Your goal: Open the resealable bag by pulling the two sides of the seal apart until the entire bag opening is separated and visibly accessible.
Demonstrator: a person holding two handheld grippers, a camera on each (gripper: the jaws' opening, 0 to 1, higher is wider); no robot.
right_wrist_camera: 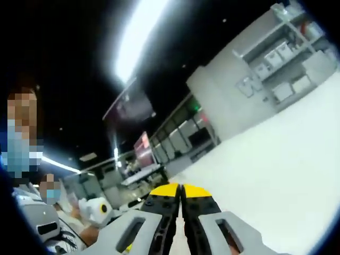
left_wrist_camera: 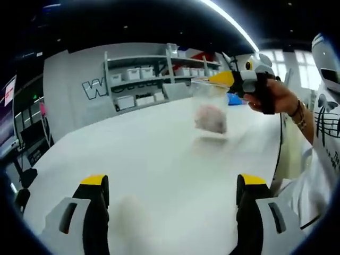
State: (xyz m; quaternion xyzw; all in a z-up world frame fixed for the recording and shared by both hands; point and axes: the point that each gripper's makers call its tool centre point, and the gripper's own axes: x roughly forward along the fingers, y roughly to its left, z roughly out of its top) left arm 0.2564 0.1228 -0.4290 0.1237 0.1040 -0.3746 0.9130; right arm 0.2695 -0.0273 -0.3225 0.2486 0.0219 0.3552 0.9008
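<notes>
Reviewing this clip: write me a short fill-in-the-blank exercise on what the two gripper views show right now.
1. The clear resealable plastic bag hangs from the ____ gripper.
2. The left gripper has its yellow-tipped jaws ____.
3. The pinkish lump inside the bag sits near its ____.
4. Below the bag lies a ____ table.

Missing words: right; open; bottom; white

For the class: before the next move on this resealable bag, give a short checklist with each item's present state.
1. Right gripper shut on the bag top edge: ok.
2. Bag lifted off the white table: ok.
3. Left gripper open, ready to take the other side: ok.
4. Left gripper at the seal: not ok, well short of it.
5. Seal separated: cannot tell, bag blurred.
6. Pinkish contents inside: ok.
</notes>
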